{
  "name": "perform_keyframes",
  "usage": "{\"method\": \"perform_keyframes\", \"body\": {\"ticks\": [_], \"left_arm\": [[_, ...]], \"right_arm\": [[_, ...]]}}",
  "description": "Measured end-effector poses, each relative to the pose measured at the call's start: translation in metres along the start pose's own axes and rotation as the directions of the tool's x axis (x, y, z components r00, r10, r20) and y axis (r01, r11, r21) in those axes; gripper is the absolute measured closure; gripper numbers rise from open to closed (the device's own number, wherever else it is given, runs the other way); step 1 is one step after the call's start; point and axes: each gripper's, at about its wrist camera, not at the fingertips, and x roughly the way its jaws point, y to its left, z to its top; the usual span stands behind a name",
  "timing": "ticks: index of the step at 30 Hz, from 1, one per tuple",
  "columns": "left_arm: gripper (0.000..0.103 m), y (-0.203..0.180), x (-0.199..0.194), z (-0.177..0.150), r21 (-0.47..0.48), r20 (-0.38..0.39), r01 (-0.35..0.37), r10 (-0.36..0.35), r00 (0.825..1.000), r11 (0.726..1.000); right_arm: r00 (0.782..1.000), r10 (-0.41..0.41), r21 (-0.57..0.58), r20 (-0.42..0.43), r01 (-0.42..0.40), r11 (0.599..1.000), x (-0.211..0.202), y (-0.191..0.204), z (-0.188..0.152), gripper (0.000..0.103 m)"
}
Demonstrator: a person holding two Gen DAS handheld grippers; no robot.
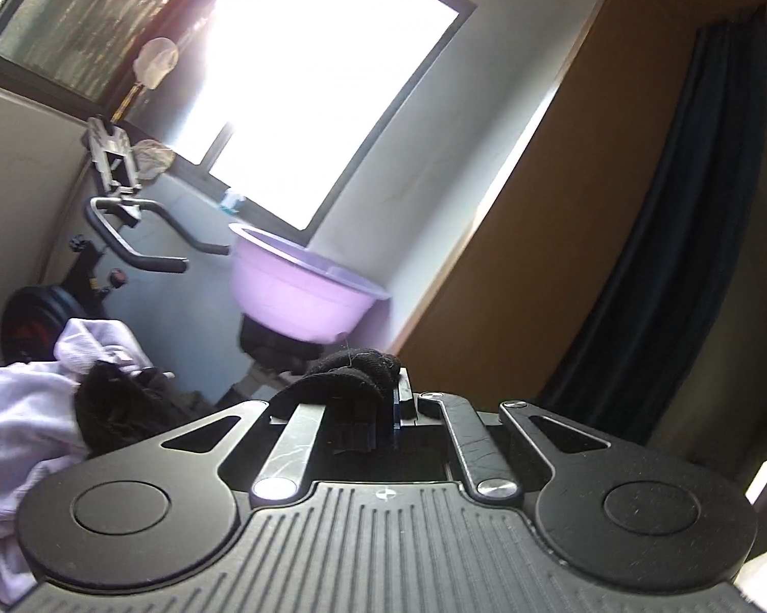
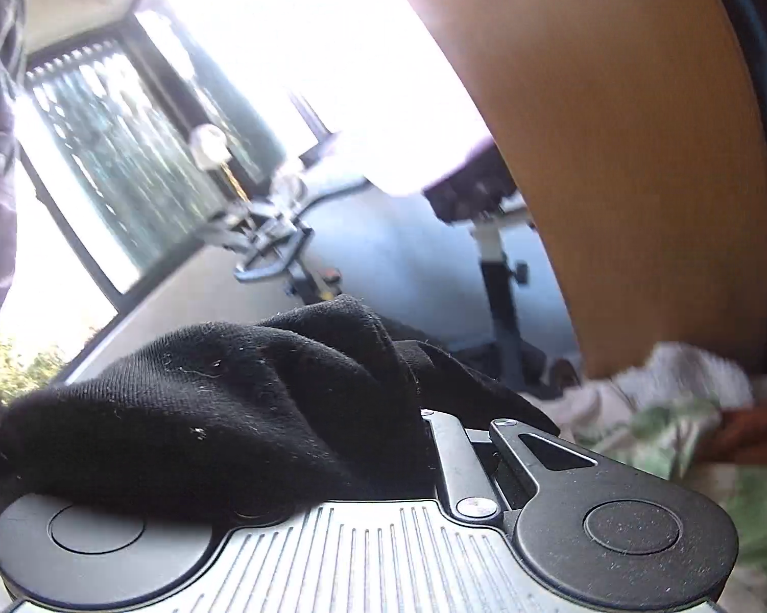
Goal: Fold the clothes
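Black garment (image 1: 353,375) pinched in left gripper (image 1: 394,398) fingers, lilac basin (image 1: 302,291) beyond, right gripper (image 2: 424,439) fingers buried, grip unclear.

a black garment (image 2: 220,398) with pale lint specks is seen draped over the right hand-held gripper (image 2: 424,439), itself matte black with silver-grey ribbing. the left hand-held gripper (image 1: 393,408) is black too, with more black fabric (image 1: 353,373) at its tips. lilac clothes (image 1: 21,408) are piled at left, a lavender basin (image 1: 296,286) sits behind. orange-brown wood panel (image 1: 562,204), dark navy curtain (image 1: 690,204), green-and-white patterned cloth (image 2: 664,434).
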Motion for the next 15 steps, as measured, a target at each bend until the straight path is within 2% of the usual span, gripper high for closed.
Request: {"method": "perform_keyframes", "body": {"ticks": [2,5,8,10,11,12,14,15], "left_arm": [[0.097,0.008,0.000,-0.010,0.073,-0.052,-0.108,0.112,0.992,0.991],[0.093,0.028,0.006,-0.030,0.107,-0.133,-0.183,0.197,0.971,0.977],[0.087,0.047,0.013,-0.052,0.061,-0.214,-0.202,0.210,0.954,0.978],[0.069,0.051,0.020,-0.063,0.020,-0.260,-0.183,0.182,0.948,0.983],[0.039,0.051,0.023,-0.066,-0.005,-0.280,-0.167,0.159,0.947,0.986],[0.016,0.048,0.022,-0.069,-0.031,-0.271,-0.131,0.117,0.955,0.991],[0.011,0.040,0.020,-0.068,-0.044,-0.222,-0.064,0.053,0.974,0.997],[0.010,0.037,0.019,-0.067,-0.038,-0.212,-0.052,0.043,0.976,0.998]], "right_arm": [[0.999,0.031,-0.002,0.007,-0.031,1.000,-0.003,0.007,0.014,0.093],[0.999,0.051,-0.028,0.004,-0.051,0.998,-0.008,0.019,0.029,0.093],[0.999,0.038,-0.092,-0.022,-0.040,0.995,-0.007,0.041,0.035,0.094],[0.999,0.032,-0.126,-0.040,-0.037,0.991,-0.006,0.060,0.037,0.094],[0.998,0.029,-0.140,-0.049,-0.036,0.990,-0.006,0.069,0.040,0.094],[0.998,0.024,-0.158,-0.056,-0.033,0.987,-0.009,0.081,0.042,0.094],[0.998,0.011,-0.188,-0.064,-0.023,0.982,-0.015,0.102,0.047,0.094],[0.998,0.005,-0.200,-0.066,-0.018,0.980,-0.019,0.111,0.050,0.094]]}}
